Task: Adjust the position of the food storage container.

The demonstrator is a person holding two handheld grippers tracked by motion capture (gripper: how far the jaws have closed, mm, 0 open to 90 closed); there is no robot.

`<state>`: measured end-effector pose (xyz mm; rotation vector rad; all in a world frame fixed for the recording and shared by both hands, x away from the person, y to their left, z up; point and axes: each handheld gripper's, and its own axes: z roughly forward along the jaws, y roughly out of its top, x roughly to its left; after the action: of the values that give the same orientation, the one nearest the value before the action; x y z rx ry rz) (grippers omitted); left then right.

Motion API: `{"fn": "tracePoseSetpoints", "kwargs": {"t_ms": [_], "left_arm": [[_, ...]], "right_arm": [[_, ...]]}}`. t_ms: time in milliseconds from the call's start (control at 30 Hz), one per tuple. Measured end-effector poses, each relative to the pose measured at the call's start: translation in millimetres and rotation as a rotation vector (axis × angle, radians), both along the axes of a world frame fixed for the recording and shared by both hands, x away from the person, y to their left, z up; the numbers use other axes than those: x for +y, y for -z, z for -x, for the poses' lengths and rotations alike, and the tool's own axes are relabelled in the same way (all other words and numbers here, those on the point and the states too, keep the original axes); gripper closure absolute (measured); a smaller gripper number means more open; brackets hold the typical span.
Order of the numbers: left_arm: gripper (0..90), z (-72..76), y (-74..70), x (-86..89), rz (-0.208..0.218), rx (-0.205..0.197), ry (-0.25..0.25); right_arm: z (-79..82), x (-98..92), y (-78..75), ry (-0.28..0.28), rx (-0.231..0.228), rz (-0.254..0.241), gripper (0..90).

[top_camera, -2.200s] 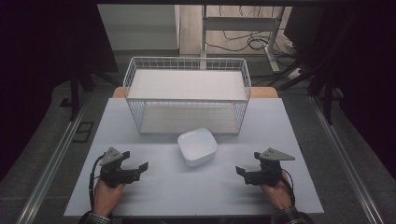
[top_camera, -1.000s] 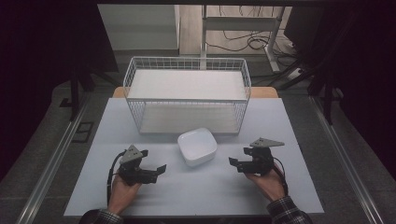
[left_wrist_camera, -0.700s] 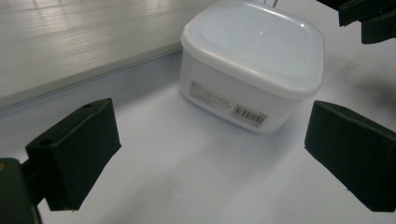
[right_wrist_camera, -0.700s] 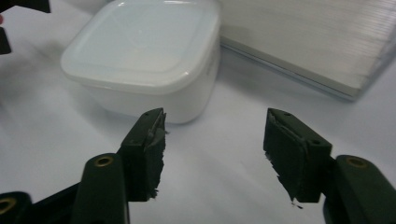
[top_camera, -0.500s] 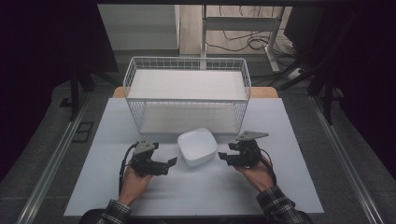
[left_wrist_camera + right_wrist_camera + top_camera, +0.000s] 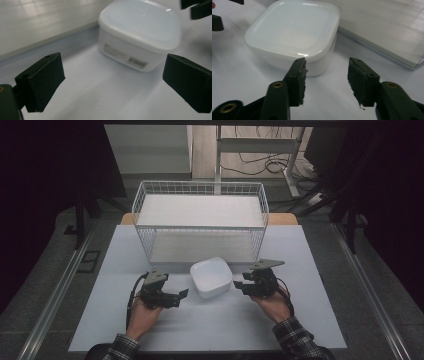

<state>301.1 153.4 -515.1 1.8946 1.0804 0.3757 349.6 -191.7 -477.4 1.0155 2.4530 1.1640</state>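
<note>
1. A white square container (image 6: 211, 277) with rounded corners and a fitted lid sits on the pale table (image 6: 310, 250), just in front of the white wire basket (image 6: 200, 220) — close to the basket's front wall, though whether it touches cannot be told from the high view.

2. The left gripper (image 6: 176, 296) is held in the person's left hand (image 6: 142, 316) to the left of the container, its tips pointing toward it. In the left gripper view its two black jaws stand wide apart, holding nothing, with the container (image 6: 140, 37) ahead between them and apart from both.

3. The left gripper view also shows a printed label on the container's near side wall, too blurred to read.

4. The right gripper (image 6: 242, 286) is held in the person's right hand (image 6: 274, 304) just to the right of the container, a grey three-cornered plate on top of it.

5. In the right gripper view its jaws are spread with a clear gap between them and grip nothing — the left jaw's tip overlaps the container's (image 6: 294, 37) near corner in the picture, but contact cannot be confirmed.

6. The basket's flat white floor panel (image 6: 392, 27) lies beyond the container in the right gripper view.

7. A plaid sleeve (image 6: 295, 337) covers the right forearm.
</note>
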Motion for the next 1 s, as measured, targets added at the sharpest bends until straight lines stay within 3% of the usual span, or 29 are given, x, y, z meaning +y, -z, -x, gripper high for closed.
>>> {"fn": "tracePoseSetpoints", "kwargs": {"t_ms": [100, 200, 300, 533, 733, 1000], "left_arm": [[6.5, -7.5, 1.3, -2.2, -0.014, 0.013, -0.010], [12.9, -14.1, -0.6, -8.4, -0.061, 0.003, -0.024], [19.4, -19.8, -1.5, -13.4, -0.073, -0.004, -0.029], [63.2, -32.2, 3.0, -23.0, -0.092, 0.025, 0.002], [88.6, -39.7, 8.4, -31.2, -0.082, 0.065, 0.013], [89.8, -35.7, 3.5, -31.3, -0.098, 0.080, 0.030]], "right_arm": [[-6.2, 1.8, 2.2, 0.011, -0.003, 0.018, 61.3], [-13.5, 4.6, 5.9, 0.011, -0.009, 0.048, 69.2], [-20.4, 6.8, 9.9, 0.011, 0.001, 0.051, 76.0], [-32.9, 16.1, 11.9, 0.005, -0.020, 0.052, 88.5], [-43.3, 26.4, 11.4, -0.019, -0.010, 0.062, 89.2], [-37.6, 25.6, 10.2, -0.038, 0.022, 0.067, 89.3]]}}
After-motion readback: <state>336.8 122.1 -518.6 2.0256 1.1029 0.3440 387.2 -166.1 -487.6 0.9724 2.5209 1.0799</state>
